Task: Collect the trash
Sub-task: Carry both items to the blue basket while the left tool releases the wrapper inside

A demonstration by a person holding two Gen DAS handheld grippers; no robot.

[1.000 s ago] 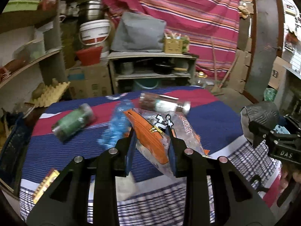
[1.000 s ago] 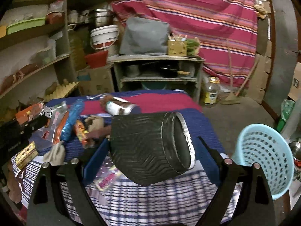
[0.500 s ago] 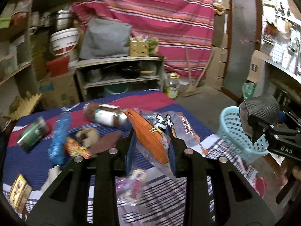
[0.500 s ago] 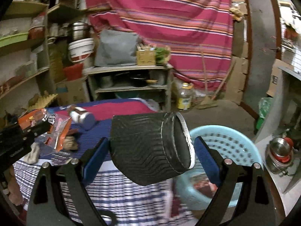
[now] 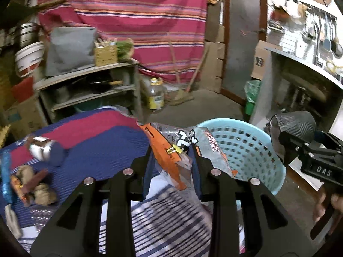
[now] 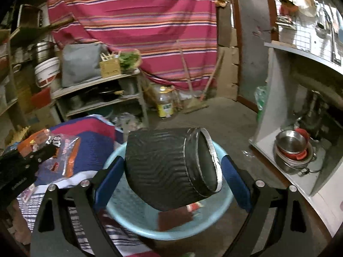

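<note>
Both loads have been carried from above the desk [image 5: 96, 150] to the pale blue perforated plastic basket [image 5: 253, 150]: a black ribbed paper cup [image 6: 167, 169] is clamped in the right gripper [image 6: 171, 177] above it, an orange-and-clear crumpled snack wrapper [image 5: 171, 152] pinched in the left gripper [image 5: 171, 152] beside its rim. Neither is dropped yet; more litter is left on the desk.

Two fisheye wrist views, each looking forward along its own gripper fingers.

The left view faces the blue basket [image 5: 242, 150] from over the bench [image 5: 103, 150]; the right looks down on it, close. Both share the striped curtain [image 5: 133, 21] and shelf [image 5: 90, 90].
</note>
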